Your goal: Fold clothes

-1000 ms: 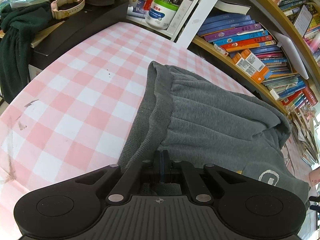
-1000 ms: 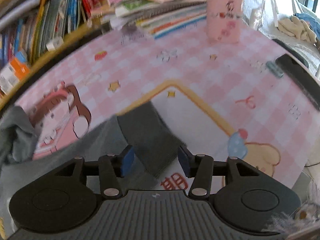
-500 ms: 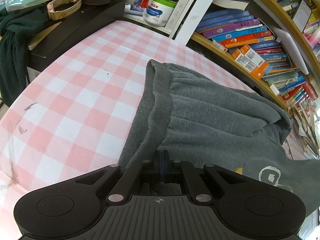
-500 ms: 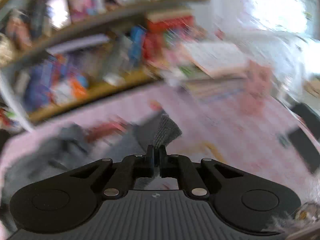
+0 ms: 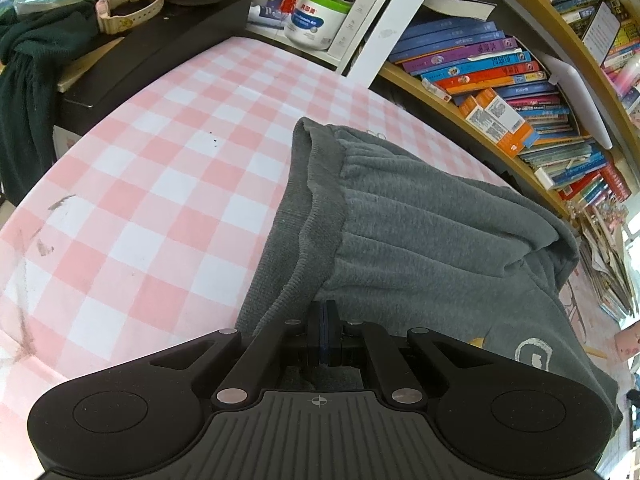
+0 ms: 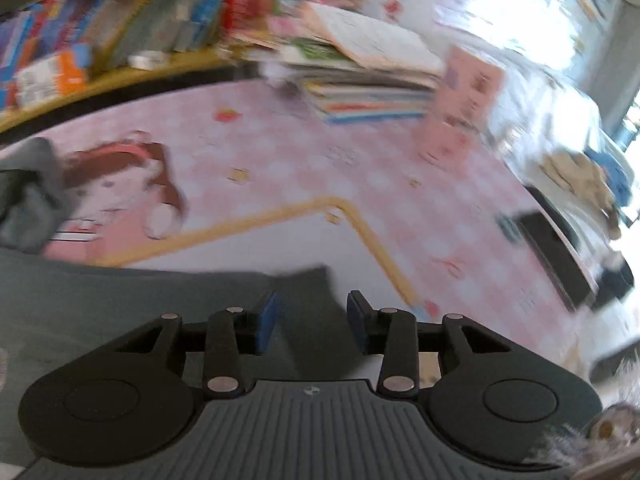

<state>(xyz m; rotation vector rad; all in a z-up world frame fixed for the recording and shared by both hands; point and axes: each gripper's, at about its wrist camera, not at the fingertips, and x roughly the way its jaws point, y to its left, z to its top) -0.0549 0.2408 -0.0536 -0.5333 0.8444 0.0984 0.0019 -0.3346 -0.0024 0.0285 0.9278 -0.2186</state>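
A pair of grey sweatpants (image 5: 420, 240) lies on the pink checked tablecloth (image 5: 160, 168), its ribbed waistband (image 5: 304, 184) turned toward the left. My left gripper (image 5: 325, 322) is shut on the near edge of the waistband. In the blurred right wrist view the grey leg fabric (image 6: 120, 300) lies flat along the bottom left, its cuff (image 6: 308, 284) ending just beyond my right gripper (image 6: 312, 314). That gripper is open, its blue pads apart above the cuff with nothing pinched.
Bookshelves (image 5: 500, 80) run along the far side. A black box (image 5: 152, 40) with a watch band and a dark green cloth (image 5: 24, 80) sit far left. A stack of books (image 6: 360, 88), a pink box (image 6: 464, 92) and a dark flat object (image 6: 560, 256) crowd the right.
My right gripper, shut on the cuff half a second ago and lifted, has come down and opened, leaving the cuff flat. The left gripper stays shut on the waistband, barely moved.
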